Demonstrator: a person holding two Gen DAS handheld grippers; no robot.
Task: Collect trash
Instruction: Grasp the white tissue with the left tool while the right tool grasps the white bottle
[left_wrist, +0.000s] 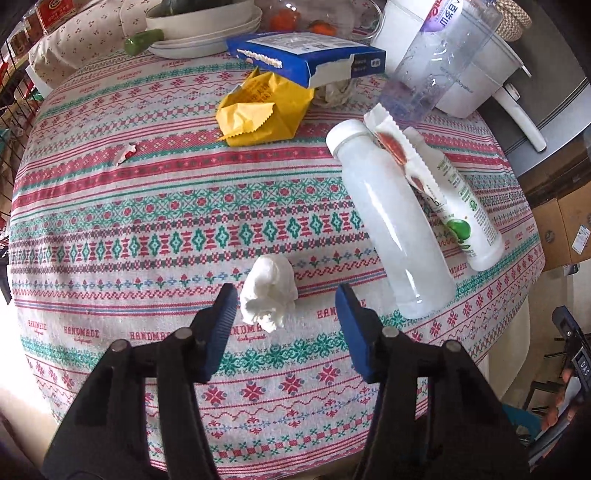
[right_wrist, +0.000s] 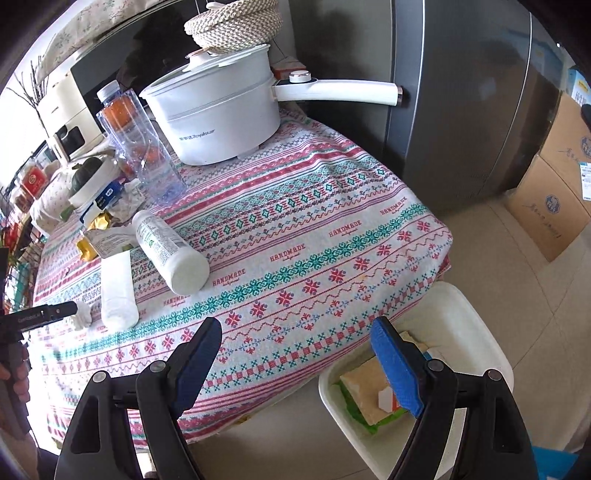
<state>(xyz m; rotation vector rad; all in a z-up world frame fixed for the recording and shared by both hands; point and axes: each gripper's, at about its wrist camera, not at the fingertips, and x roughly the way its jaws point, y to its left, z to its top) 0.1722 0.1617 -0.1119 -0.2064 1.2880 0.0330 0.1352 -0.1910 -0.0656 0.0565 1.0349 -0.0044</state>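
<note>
I see a table under a patterned tablecloth (left_wrist: 155, 206) carrying a crumpled tissue (left_wrist: 269, 291) near its front edge, two white bottles (left_wrist: 391, 225) lying right of the tissue, a yellow wrapper (left_wrist: 262, 110) behind it, and a white pot (right_wrist: 218, 110) farthest back.

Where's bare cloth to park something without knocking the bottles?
Bare cloth: left of the crumpled tissue, up to the yellow wrapper; also between the labelled bottle and the table's right edge. The blue box and plates end is crowded.

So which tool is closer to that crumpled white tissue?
The left tool: the tissue lies between its open fingers. The right tool hangs open by the table's corner, above the bin.
</note>
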